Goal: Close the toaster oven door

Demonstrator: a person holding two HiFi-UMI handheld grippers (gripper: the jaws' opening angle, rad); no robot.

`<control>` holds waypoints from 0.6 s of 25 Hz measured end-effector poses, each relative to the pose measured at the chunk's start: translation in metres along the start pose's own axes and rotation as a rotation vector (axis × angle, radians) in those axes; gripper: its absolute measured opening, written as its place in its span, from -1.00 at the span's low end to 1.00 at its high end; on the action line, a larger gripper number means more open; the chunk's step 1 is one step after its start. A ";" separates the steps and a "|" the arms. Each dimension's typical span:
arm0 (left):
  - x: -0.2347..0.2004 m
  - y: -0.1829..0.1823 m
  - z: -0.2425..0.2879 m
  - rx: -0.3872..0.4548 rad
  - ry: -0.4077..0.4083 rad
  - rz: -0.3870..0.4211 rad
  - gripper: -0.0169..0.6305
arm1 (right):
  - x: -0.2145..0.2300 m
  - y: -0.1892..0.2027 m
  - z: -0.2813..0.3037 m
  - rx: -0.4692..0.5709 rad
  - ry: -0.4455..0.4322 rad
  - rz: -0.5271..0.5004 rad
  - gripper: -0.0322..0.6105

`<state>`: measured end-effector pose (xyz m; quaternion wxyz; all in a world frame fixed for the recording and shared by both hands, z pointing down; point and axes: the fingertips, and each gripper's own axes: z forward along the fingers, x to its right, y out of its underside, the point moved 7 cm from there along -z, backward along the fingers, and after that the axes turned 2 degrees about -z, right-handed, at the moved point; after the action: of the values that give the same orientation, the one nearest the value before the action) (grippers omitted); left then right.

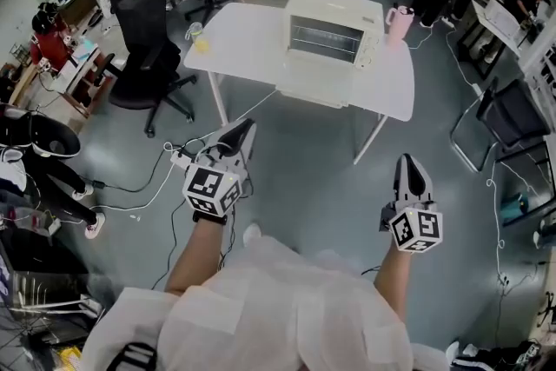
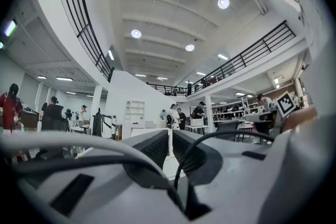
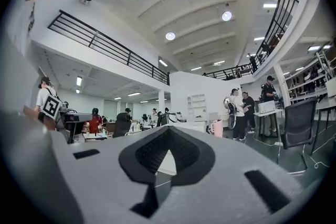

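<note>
A cream toaster oven point(image 1: 334, 23) stands on a white table point(image 1: 243, 39) some way ahead of me, its glass door point(image 1: 314, 67) folded down flat toward me. Both grippers hang level over the grey floor, well short of the table. My left gripper point(image 1: 246, 130) point(image 2: 170, 136) has its jaws drawn together to a thin slit with nothing between them. My right gripper point(image 1: 409, 161) point(image 3: 168, 131) is shut too, its tips meeting and holding nothing. Neither touches the oven.
A pink cup point(image 1: 400, 22) point(image 3: 218, 127) stands right of the oven and a yellow cup point(image 1: 201, 39) near the table's left edge. A black office chair point(image 1: 143, 56) stands left of the table, a folding chair point(image 1: 512, 113) to the right. Cables point(image 1: 174, 161) trail on the floor.
</note>
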<state>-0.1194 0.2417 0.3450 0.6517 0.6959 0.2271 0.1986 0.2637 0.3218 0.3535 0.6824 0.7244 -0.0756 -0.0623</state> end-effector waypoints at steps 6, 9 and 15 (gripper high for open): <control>0.005 0.000 0.002 0.003 0.003 -0.001 -0.89 | 0.004 0.001 -0.002 -0.009 0.004 -0.002 -0.89; 0.004 -0.001 0.003 0.003 0.005 -0.002 -0.89 | 0.004 0.000 -0.001 -0.018 0.006 0.005 -0.89; 0.005 0.000 0.003 0.002 0.001 0.002 -0.89 | 0.007 0.002 -0.002 -0.008 0.006 0.020 -0.89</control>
<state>-0.1142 0.2421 0.3451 0.6508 0.6965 0.2271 0.1993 0.2711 0.3219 0.3558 0.6861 0.7210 -0.0804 -0.0534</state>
